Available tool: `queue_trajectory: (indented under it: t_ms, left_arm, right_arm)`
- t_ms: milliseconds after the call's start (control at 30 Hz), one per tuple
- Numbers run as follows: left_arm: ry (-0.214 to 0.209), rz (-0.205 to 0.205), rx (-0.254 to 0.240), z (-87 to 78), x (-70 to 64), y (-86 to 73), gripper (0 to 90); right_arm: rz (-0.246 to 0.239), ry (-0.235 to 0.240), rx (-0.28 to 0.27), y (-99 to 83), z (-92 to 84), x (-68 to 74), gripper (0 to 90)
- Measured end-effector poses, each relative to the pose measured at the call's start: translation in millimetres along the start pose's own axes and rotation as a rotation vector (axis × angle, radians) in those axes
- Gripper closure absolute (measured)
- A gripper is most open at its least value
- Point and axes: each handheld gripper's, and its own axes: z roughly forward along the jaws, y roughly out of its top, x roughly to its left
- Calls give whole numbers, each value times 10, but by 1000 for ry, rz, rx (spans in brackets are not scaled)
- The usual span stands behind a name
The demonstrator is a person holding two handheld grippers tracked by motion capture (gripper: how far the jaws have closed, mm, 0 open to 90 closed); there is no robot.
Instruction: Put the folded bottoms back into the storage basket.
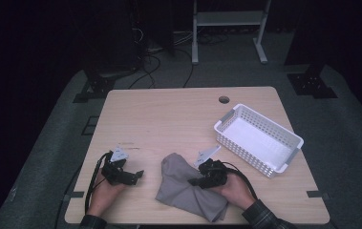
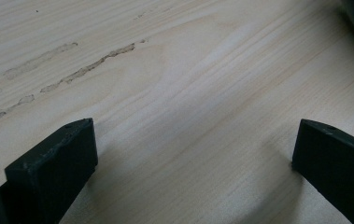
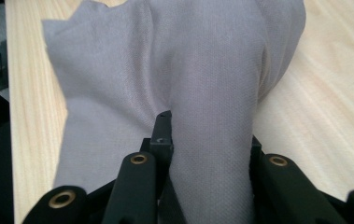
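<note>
Cloth (image 3: 179,70) sits bunched between the jaws of your right tool (image 3: 207,140), which have clamped onto it. Your left tool (image 2: 193,149) rests wide open over the bare bench (image 2: 174,70), holding nothing

Room on the table: lots up front-left, tight on the right

Whole far half of the table (image 1: 169,109) is bare wood, so easy passage there, same w/ the gap btwn the two hands. Left gripper (image 1: 135,175) sits near the front-left w/ jaws wide apart over bare wood, nothing btwn them. Right side is blocked by the white basket (image 1: 259,138), angled near the right edge, just beyond the right gripper (image 1: 194,182). Grey cloth (image 1: 188,191) covers the front-middle, bunched up btwn the right gripper's jaws, so no clear path low thru there. Small hole (image 1: 224,99) near the far edge.
</note>
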Motion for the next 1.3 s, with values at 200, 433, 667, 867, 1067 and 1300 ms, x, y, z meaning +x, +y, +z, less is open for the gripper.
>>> queue_trajectory:
  t_ms: [200,433,667,867,1067,1300]
  left_arm:
    - [0,1,0,0,0,0,0]
    - [0,1,1,0,1,0,0]
    - [0,2,0,0,1,0,0]
    - [0,-3,-3,2,-2,-1,0]
    - [0,-3,-3,2,-2,-1,0]
    - [0,1,0,0,1,0,0]
  right_arm:
    - [18,-2,-35,42,-160,-46,687]
    - [24,-3,-56,78,-274,-83,687]
    - [22,-12,-70,105,-382,-104,686]
    - [28,-30,-88,134,-512,-141,686]
    - [28,-47,-106,173,-648,-183,686]
    - [27,-71,-125,193,-800,-240,685]
